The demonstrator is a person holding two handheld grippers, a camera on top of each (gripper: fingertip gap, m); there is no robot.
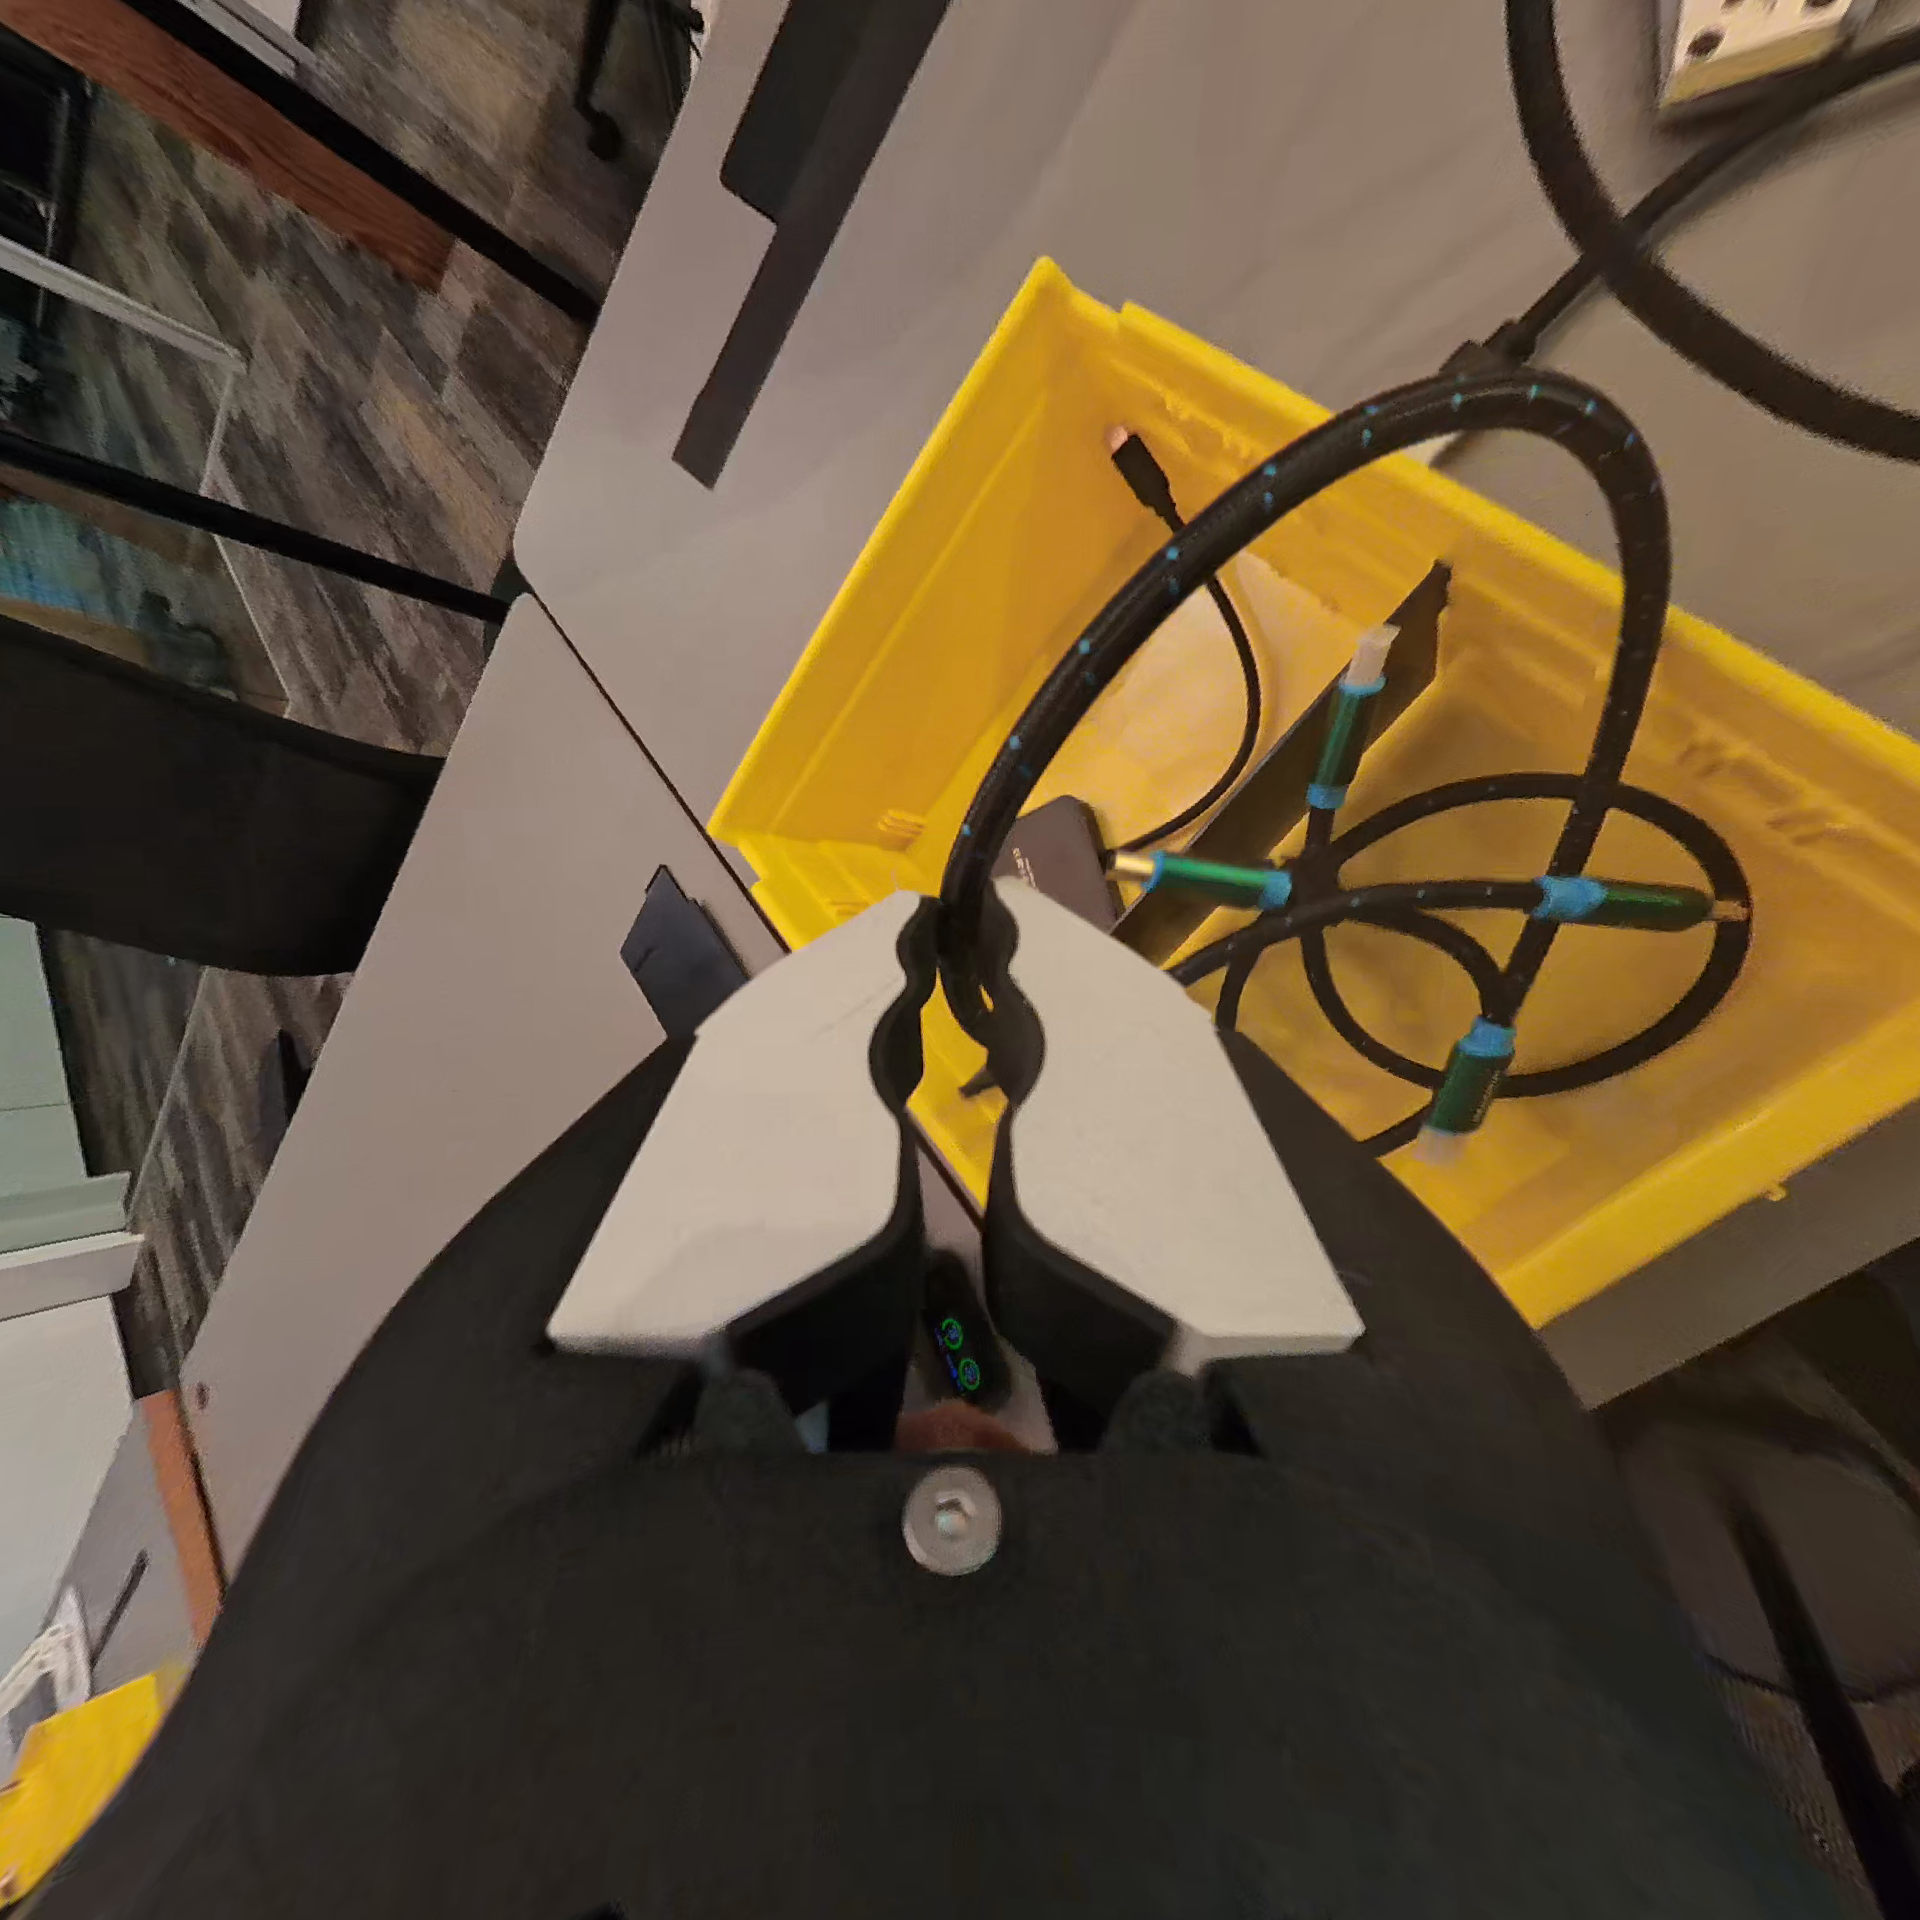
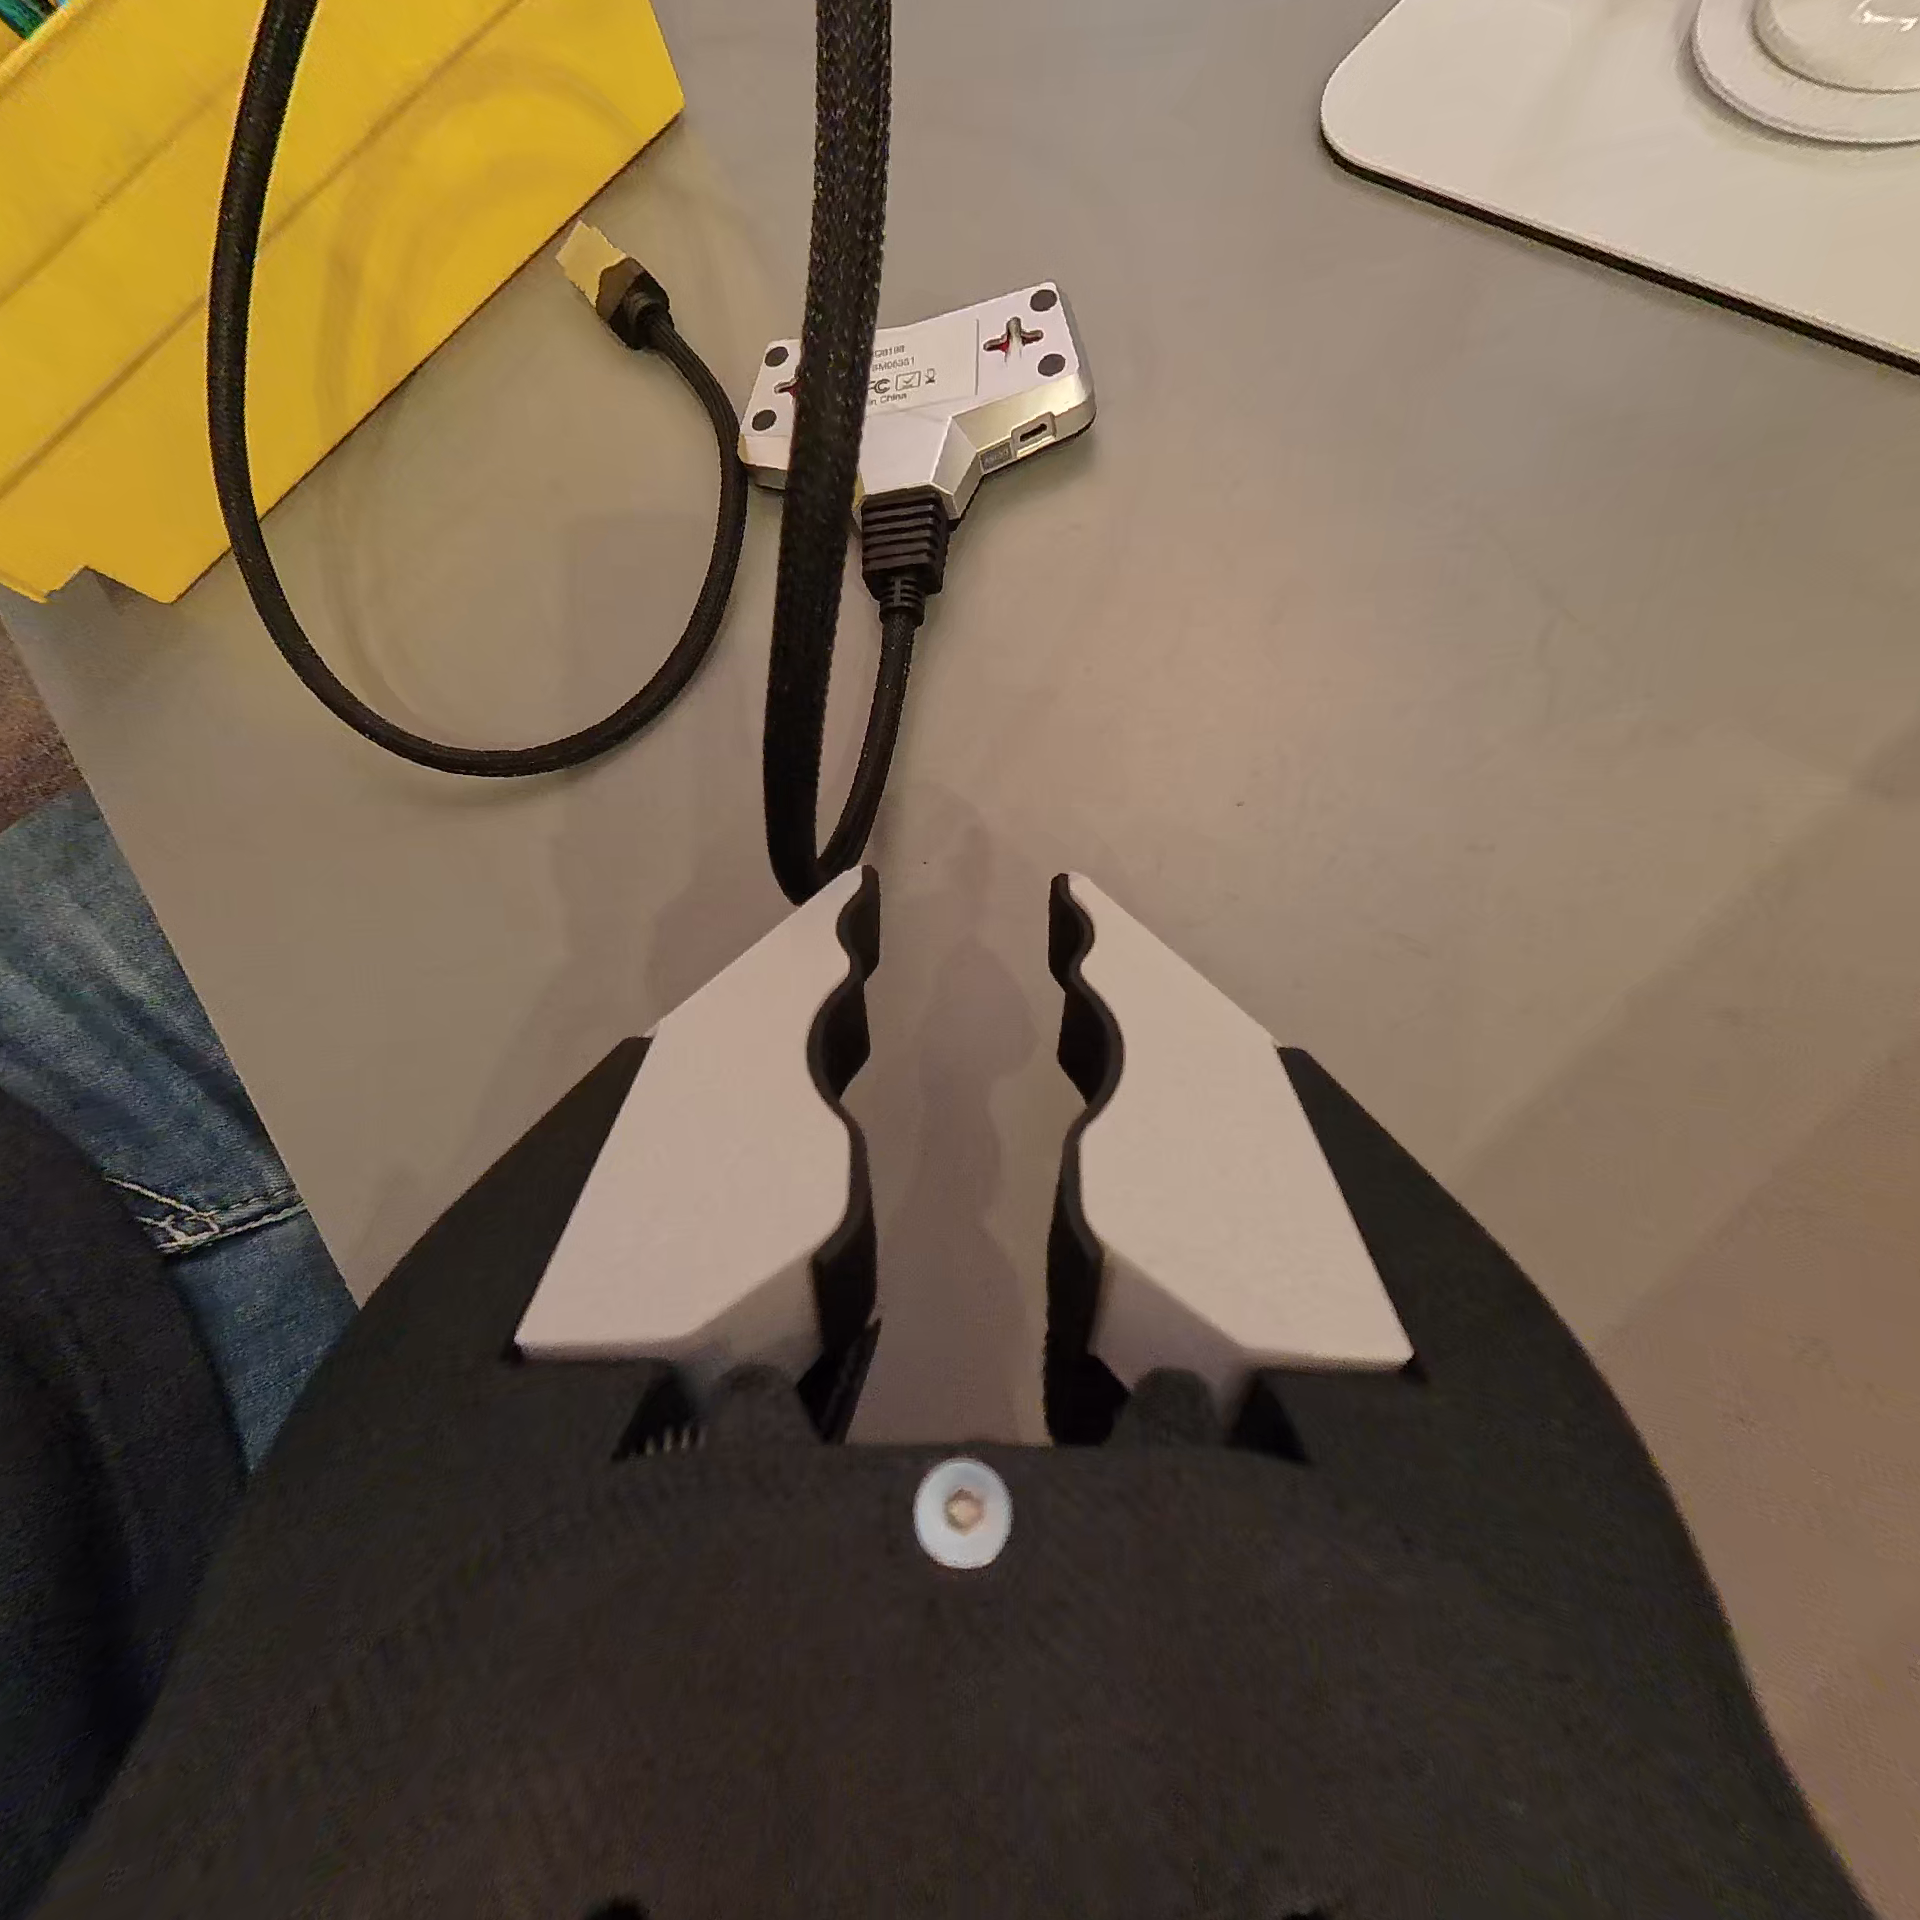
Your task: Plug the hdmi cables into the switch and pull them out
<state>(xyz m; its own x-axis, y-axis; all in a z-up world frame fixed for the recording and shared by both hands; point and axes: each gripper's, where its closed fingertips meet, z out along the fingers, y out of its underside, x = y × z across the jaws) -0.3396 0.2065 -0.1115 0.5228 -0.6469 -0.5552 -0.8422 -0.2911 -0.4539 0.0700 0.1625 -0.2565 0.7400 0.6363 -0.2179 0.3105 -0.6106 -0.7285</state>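
Yellow bin (image 1: 904,644) on grey table (image 2: 1351,675) holds coiled cables. Left gripper (image 1: 961,920) pinches a braided cable (image 1: 1091,644). Right gripper (image 2: 964,894), spread, faces the upturned switch (image 2: 935,405); a thick black cable (image 2: 831,416) crosses over it.

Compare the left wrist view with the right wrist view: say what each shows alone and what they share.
Only the left wrist view shows the inside of the yellow bin, where green-ended cable plugs lie coiled, and the left gripper with its jaws shut on a black braided cable.

Only the right wrist view shows the silver switch lying bottom-up on the table, a gold plug beside it, and the right gripper open and empty.

Both show the yellow bin, black cables and grey table.
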